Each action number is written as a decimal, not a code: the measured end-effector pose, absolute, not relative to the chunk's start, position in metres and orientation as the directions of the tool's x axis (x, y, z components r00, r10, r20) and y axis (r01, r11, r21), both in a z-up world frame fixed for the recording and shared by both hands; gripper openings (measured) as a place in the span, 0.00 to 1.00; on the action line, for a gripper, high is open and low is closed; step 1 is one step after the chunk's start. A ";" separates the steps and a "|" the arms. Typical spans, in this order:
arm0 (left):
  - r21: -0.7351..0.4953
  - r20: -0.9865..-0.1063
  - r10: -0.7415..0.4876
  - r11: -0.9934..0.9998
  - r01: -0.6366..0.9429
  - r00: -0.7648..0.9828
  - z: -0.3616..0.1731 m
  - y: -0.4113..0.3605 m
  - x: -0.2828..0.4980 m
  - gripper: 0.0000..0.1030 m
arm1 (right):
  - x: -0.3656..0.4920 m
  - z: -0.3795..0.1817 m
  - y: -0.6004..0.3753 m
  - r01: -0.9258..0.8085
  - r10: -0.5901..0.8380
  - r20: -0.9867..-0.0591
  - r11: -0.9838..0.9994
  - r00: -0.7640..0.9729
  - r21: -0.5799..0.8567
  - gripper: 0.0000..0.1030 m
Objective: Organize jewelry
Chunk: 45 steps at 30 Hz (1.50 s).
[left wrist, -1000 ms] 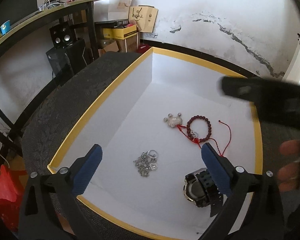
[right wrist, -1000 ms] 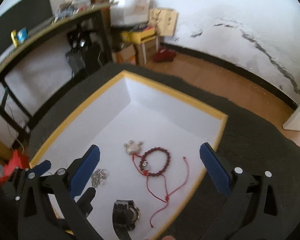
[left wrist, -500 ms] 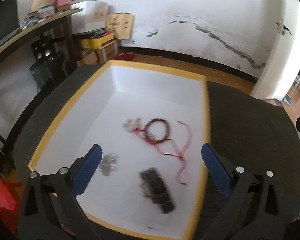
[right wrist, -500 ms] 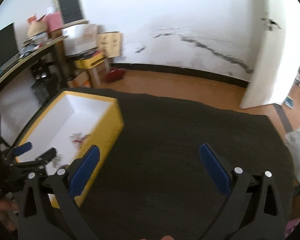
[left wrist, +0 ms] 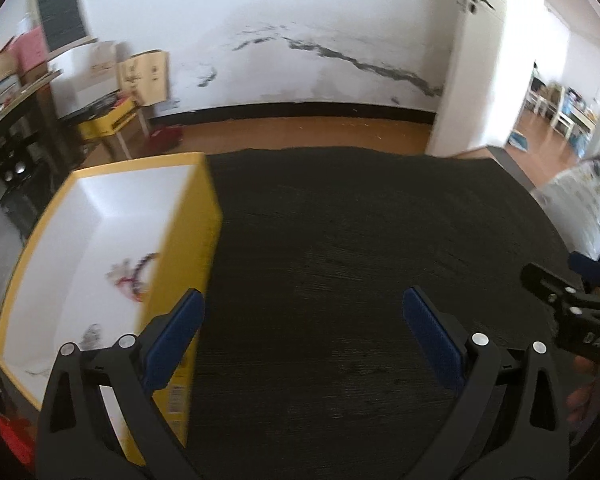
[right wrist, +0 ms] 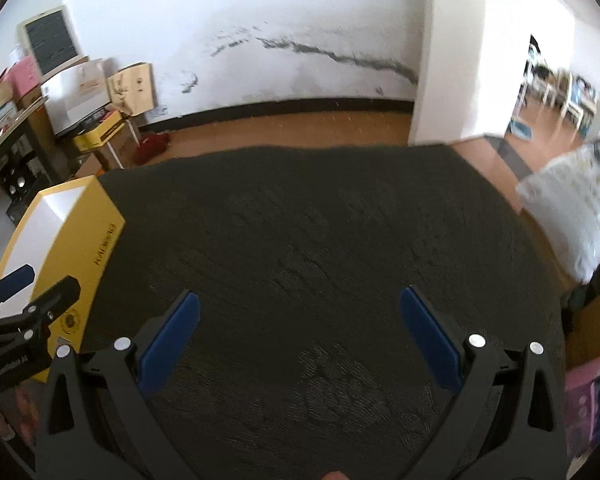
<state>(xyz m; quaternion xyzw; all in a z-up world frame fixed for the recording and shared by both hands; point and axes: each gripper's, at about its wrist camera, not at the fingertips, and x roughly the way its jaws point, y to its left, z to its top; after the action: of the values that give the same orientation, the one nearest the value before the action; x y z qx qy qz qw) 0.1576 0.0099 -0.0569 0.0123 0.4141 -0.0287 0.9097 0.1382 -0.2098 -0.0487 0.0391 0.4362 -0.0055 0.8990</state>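
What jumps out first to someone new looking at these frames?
The yellow box with its white inside, at the left of the dark table, holding blurred jewelry. Next, the open blue-padded left gripper and right gripper, both over bare tabletop, holding nothing. Behind, a long dark crack runs along the white wall.

A dark table (right wrist: 308, 240) fronts a stained white wall (right wrist: 260, 40) and cardboard boxes (left wrist: 144, 74).

Black forked tool (left wrist: 302, 326) arms, blue pads (left wrist: 174, 336), silver screws, both alike.
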 end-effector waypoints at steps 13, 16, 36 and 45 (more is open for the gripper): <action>0.054 -0.782 -0.015 0.994 0.091 0.623 -0.087 -0.027 0.165 0.94 | 0.151 -0.058 -0.236 0.058 0.036 -0.800 0.994 0.599 0.088 0.94; 0.016 -0.804 -0.034 0.997 0.079 0.594 -0.094 -0.021 0.169 0.94 | 0.152 -0.058 -0.236 0.058 0.043 -0.803 0.994 0.595 0.096 0.94; 0.007 -0.801 -0.021 0.999 0.045 0.598 -0.087 -0.008 0.177 0.94 | 0.158 -0.061 -0.225 0.020 0.027 -0.803 0.999 0.596 0.049 0.94; 0.004 -0.807 -0.018 0.999 0.036 0.591 -0.089 -0.010 0.177 0.94 | 0.157 -0.059 -0.228 0.012 0.038 -0.802 0.998 0.597 0.056 0.94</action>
<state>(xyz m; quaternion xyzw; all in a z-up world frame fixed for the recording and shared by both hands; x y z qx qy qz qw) 0.1774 -0.0103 -0.0894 0.0101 0.4521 -0.0150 0.8918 0.1569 -0.2278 -0.0589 0.0276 0.4491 0.0072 0.8930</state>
